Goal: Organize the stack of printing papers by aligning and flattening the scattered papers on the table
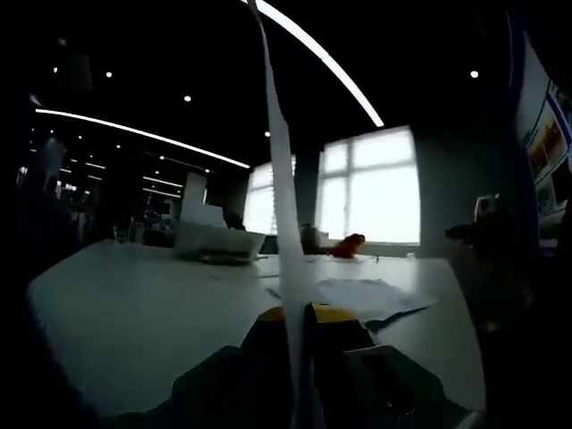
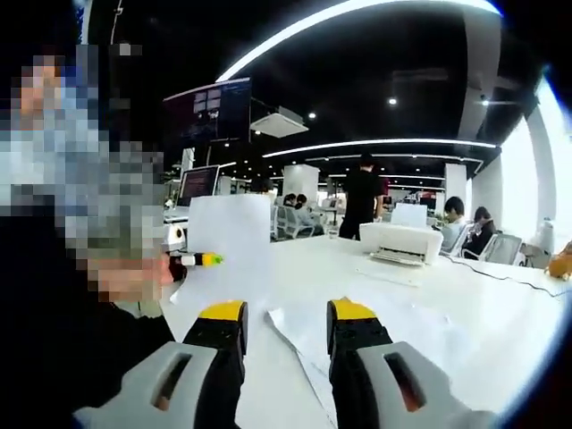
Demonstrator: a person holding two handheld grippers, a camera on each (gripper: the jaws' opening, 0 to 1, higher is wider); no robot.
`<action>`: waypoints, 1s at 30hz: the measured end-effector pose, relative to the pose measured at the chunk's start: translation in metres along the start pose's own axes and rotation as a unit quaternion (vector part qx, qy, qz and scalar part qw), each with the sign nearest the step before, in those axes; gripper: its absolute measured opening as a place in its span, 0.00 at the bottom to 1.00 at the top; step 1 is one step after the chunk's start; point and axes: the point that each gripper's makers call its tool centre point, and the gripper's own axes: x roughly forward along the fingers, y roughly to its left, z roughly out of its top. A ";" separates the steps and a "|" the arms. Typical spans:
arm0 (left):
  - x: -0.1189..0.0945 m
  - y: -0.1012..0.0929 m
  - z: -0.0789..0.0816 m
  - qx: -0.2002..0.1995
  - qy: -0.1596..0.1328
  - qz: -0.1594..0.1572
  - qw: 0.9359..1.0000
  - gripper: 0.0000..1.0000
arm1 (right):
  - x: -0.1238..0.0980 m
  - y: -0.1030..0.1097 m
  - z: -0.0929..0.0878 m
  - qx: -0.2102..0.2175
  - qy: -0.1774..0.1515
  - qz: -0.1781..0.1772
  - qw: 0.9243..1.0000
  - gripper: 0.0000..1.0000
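Observation:
My left gripper (image 1: pixel 295 315) is shut on a white sheet of paper (image 1: pixel 279 161), which I see edge-on as a thin strip rising from the yellow-tipped jaws. In the right gripper view the same sheet (image 2: pixel 234 234) stands upright over the table, pinched at its left edge by the left gripper (image 2: pixel 207 259). My right gripper (image 2: pixel 288 313) is open, with nothing between its jaws, low over the white table (image 2: pixel 500 313). Loose sheets (image 2: pixel 308 335) lie flat just beyond its tips, and the scattered papers (image 1: pixel 362 295) also lie ahead of the left jaws.
A white printer (image 2: pixel 400 241) (image 1: pixel 219 241) stands further back on the table, with a cable beside it. An orange-red object (image 1: pixel 349 244) sits near the bright windows. A person in dark clothes (image 2: pixel 54 357) is close at the left. Several people sit or stand behind.

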 end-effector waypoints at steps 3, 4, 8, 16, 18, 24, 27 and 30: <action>0.002 -0.002 -0.003 0.007 0.010 -0.003 1.000 0.06 | -0.002 -0.005 -0.007 0.007 0.013 -0.007 1.000 0.35; 0.002 -0.003 -0.004 0.008 0.012 -0.004 1.000 0.06 | -0.003 -0.007 -0.008 0.007 0.017 -0.011 1.000 0.37; 0.002 -0.003 -0.004 0.011 0.013 -0.004 1.000 0.06 | -0.006 -0.016 -0.013 0.006 0.026 -0.027 0.999 0.41; 0.002 -0.003 -0.004 0.014 0.013 -0.002 1.000 0.06 | -0.010 -0.037 -0.025 0.017 0.039 -0.062 0.997 0.54; 0.002 -0.002 -0.004 0.015 0.013 -0.001 1.000 0.06 | -0.010 -0.040 -0.026 0.014 0.044 -0.067 0.997 0.56; 0.003 -0.002 -0.005 0.019 0.016 -0.002 1.000 0.06 | -0.003 -0.050 -0.022 0.009 0.048 -0.079 0.996 0.59; 0.003 -0.002 -0.005 0.019 0.016 -0.002 1.000 0.06 | 0.002 -0.053 -0.020 0.005 0.050 -0.082 0.995 0.60; 0.003 -0.002 -0.006 0.020 0.017 -0.002 1.000 0.06 | 0.007 -0.055 -0.020 0.006 0.052 -0.081 0.995 0.60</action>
